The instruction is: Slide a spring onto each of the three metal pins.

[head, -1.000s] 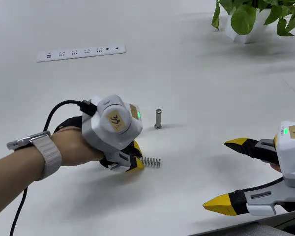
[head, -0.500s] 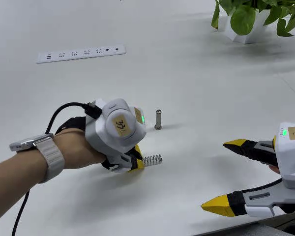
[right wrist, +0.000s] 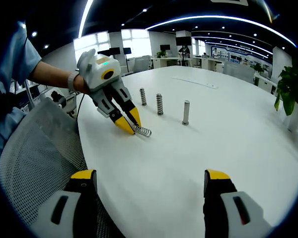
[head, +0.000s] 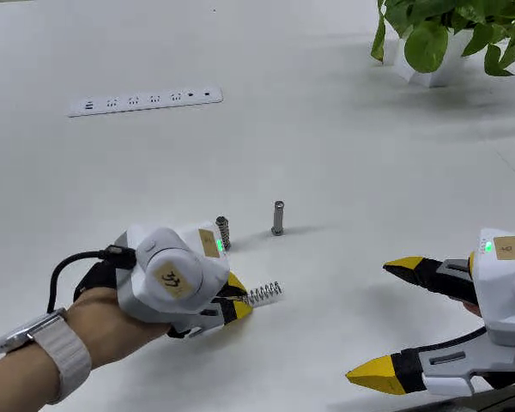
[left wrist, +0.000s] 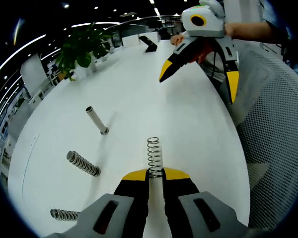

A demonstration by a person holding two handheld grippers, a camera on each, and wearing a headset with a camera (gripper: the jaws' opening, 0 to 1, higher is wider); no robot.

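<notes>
White workbench [head: 343,129] in an open office: left gripper [head: 239,302] clamps a spring [head: 264,293], right gripper [head: 369,320] gapes empty.

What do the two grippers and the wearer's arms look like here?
Both the left gripper and right gripper have rounded white housings, black jaws with yellow tips, a tan sticker and a green light. A black cable runs from the left one. The left wrist wears a watch on a pale strap; the shirt sleeve is light blue.

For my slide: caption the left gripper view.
Left gripper grips a spring; one bare pin and two sprung pins stand ahead.
</notes>
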